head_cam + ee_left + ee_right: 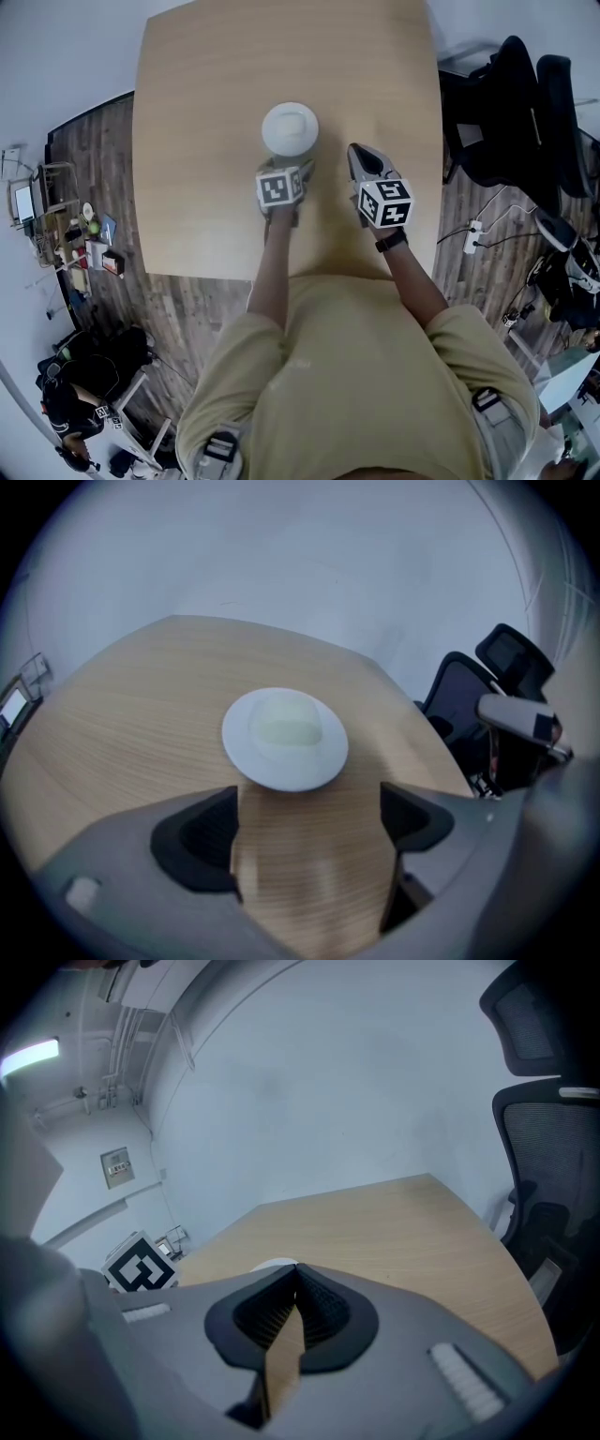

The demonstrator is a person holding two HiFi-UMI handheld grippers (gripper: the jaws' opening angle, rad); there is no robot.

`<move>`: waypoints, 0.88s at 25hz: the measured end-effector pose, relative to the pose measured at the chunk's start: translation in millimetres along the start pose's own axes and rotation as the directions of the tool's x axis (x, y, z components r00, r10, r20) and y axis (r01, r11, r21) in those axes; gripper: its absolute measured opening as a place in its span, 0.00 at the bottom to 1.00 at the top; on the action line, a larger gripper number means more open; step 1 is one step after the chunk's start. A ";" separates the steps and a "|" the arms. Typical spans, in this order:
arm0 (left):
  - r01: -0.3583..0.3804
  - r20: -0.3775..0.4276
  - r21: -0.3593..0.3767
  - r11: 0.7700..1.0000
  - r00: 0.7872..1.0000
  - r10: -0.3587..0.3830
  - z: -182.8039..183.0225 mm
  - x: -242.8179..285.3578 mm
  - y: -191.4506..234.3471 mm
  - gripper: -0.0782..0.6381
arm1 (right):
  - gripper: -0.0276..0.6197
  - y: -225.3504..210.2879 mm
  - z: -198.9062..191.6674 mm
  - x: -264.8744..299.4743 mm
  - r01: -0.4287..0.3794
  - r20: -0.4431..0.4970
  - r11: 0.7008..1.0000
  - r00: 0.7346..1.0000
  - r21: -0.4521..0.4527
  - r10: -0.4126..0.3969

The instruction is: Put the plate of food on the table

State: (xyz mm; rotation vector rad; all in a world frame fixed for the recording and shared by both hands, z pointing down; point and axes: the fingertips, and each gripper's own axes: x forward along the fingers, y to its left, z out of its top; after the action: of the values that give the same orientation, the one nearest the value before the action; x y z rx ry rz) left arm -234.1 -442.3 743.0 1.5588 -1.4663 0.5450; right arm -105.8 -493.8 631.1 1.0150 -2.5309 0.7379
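The plate (285,739) lies flat on the worktop (216,94), about midway between its left and right edges and well in from every edge, so the placing itself looks done. The left tongs (309,808) stand wide open just on the near side of the plate, with only bare wood between the jaws and nothing pressed by them. The right tongs (295,1283) are closed on nothing, their ribbed dark pads meeting at the tips, and they hover to the right of the plate, nearer the person. The main risk is in backing off. The near rim of the plate lies close to the tips of the left jaws, so a lift or pull that drifts forward or sideways could clip the rim. The plate is round, white and smooth, probably glazed, with a broad flat rim around a shallow well. The worktop is pale wood with a fine, even grain and a slick look, so a nudge would likely make the plate slide rather than stay. The food (289,728) is a pale, soft-looking mound in the well; what it is I cannot tell, but a jolt might shift it toward the rim.
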 end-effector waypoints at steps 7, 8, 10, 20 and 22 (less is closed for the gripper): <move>0.016 0.111 0.043 0.999 0.994 -0.021 4.4 -36.5 -12.8 0.77 | 0.05 1.4 7.6 -17.9 0.003 0.031 0.999 1.000 -0.039 -0.002; 0.017 0.140 0.052 0.999 0.990 -0.024 7.6 -43.1 -16.3 0.77 | 0.05 0.2 8.3 -21.8 0.006 0.038 0.999 0.999 -0.043 -0.005; 0.013 0.205 0.077 0.997 0.978 -0.028 15.8 -60.2 -23.8 0.77 | 0.05 -0.4 10.2 -31.6 0.014 0.053 0.998 0.999 -0.053 -0.011; -0.069 0.485 0.227 0.971 0.873 -0.051 37.9 -158.3 -76.6 0.47 | 0.05 19.3 26.6 -101.9 0.043 0.167 0.990 0.986 -0.136 -0.020; -0.080 0.508 0.261 0.962 0.859 -0.066 34.3 -172.2 -92.1 0.46 | 0.05 26.0 31.5 -118.3 0.049 0.195 0.987 0.981 -0.155 -0.018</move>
State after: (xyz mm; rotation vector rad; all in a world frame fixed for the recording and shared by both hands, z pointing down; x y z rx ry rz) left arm -190.1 -386.1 558.0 2.0301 -1.8531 0.3562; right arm -44.6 -431.1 541.8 1.1195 -2.6773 0.4379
